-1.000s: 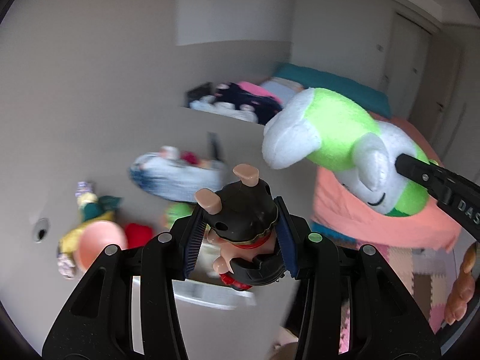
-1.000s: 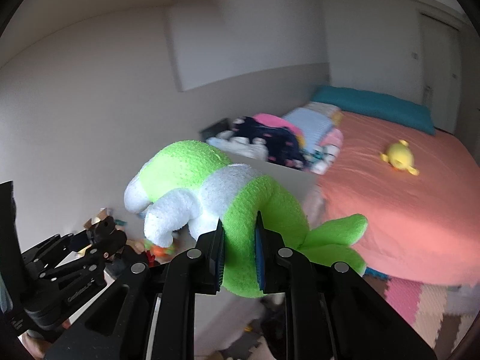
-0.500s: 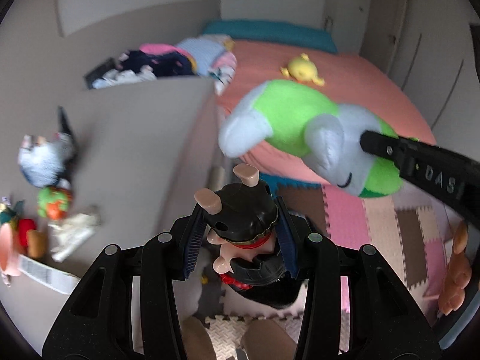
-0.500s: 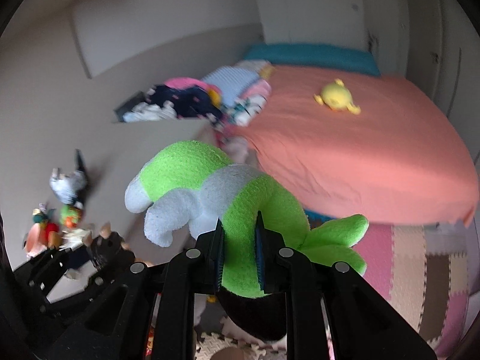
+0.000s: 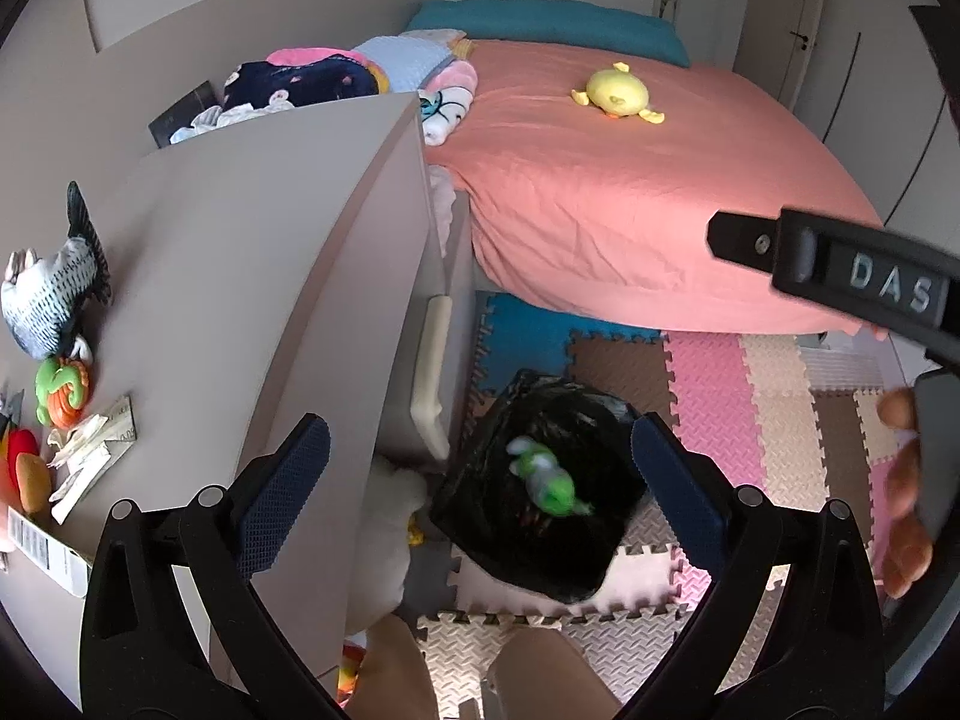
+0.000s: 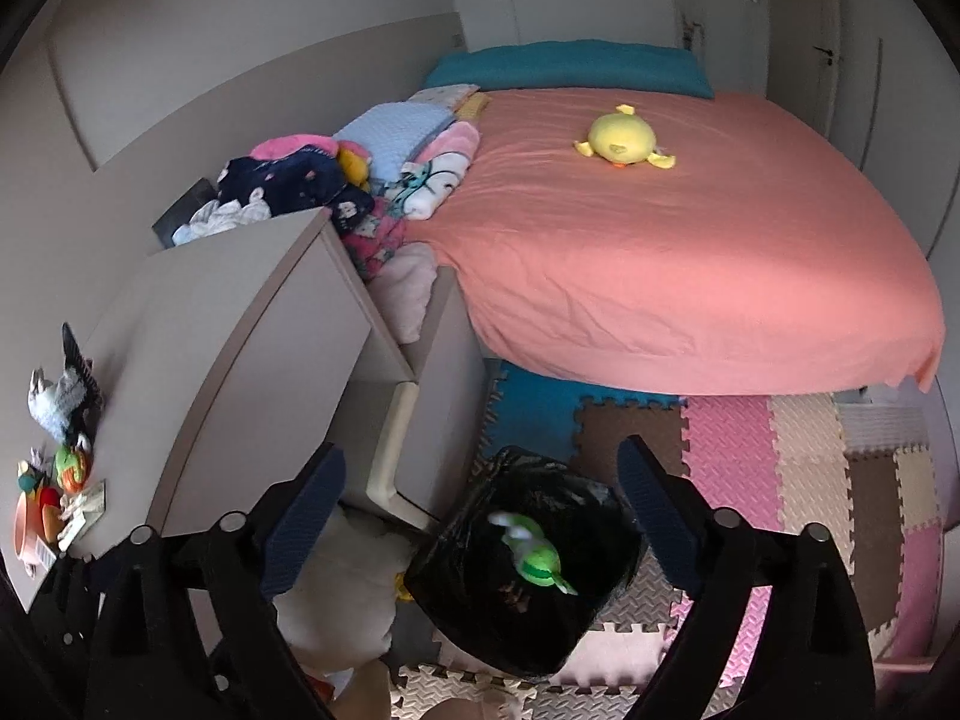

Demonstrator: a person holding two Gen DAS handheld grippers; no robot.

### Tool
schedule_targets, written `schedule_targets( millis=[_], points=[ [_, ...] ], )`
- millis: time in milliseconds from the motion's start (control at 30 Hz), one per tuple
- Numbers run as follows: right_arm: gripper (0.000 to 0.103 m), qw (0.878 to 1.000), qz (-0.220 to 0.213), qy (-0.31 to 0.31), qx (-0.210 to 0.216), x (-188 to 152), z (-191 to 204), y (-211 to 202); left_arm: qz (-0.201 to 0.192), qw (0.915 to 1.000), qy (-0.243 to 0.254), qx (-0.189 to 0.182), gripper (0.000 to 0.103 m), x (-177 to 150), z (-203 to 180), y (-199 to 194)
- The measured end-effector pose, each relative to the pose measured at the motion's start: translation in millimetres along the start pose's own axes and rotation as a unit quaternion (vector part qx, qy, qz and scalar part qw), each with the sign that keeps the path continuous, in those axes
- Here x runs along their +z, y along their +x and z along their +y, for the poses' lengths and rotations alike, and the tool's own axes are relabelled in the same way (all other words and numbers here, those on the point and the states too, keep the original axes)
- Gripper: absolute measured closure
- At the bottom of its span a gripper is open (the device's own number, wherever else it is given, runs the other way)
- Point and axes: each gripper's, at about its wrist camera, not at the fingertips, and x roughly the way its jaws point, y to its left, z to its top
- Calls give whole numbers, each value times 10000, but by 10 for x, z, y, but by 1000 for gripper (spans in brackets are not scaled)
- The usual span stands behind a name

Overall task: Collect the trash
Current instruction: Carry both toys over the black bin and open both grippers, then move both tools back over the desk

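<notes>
Both tongs spread wide with nothing between the pads: left tongs (image 5: 480, 474) and right tongs (image 6: 480, 510) sit over the black trash bag (image 5: 576, 564) at lower centre of each frame, on the foam floor mat (image 5: 774, 420). The green-and-white plush toy (image 5: 547, 479) is inside the bag mouth, blurred. Worktop (image 5: 240, 252) fills the left of frame with a fish plush (image 5: 51, 297) and paper scraps (image 5: 90, 450) at its far-left edge; a yellow duck plush (image 6: 621, 141) lies on the pink bed (image 6: 690, 252), upper right.

Soft daylight, right wrist view dimmer; strong fisheye bending, dark corners; green plush (image 5: 546, 477) motion-blurred.
</notes>
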Motion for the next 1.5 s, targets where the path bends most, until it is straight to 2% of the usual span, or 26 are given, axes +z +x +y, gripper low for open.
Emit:
schedule_targets(
  millis=[67, 333, 467, 567, 633, 767, 867, 1167, 1267, 1433, 1500],
  points=[
    [3, 9999, 105, -24, -18, -14, 41, 32, -34, 10000, -3, 11, 5, 8, -47, -48],
    [3, 9989, -186, -420, -19, -11, 333, -78, -120, 9998, -154, 29, 5, -5, 125, -171],
    [3, 9970, -554, -533, 130, -11, 495, -208, -216, 9995, -230, 94, 5, -22, 265, -286],
    [3, 9932, -801, -732, 427, -25, 668, -288, -322, 9989, -294, 194, 5, -41, 409, -394],
    [3, 9928, -757, -790, 490, -11, 769, -293, -368, 9983, -383, 246, 5, -63, 527, -466],
    [3, 9902, -571, -682, 1081, 7, 955, -311, -444, 9967, -572, 379, 5, -129, 799, -611],
    [3, 9866, -528, -786, 1332, 8, 1150, -336, -489, 9943, -735, 592, 5, -202, 1039, -728],
    [3, 9671, -358, -1404, 2090, -166, 1983, -514, -503, 9790, -1464, 1324, 5, -615, 1995, -1094],
    [3, 9544, -301, -1842, 2331, -328, 2363, -565, -445, 9712, -1743, 1561, 5, -817, 2335, -1220],
    [18, 9378, -134, -2536, 2366, -622, 2893, -564, -313, 9513, -2288, 2043, 5, -1158, 2891, -1417],
    [30, 9308, -26, -2801, 2347, -742, 3062, -539, -284, 9455, -2489, 2082, 5, -1261, 3055, -1481]
  ],
)
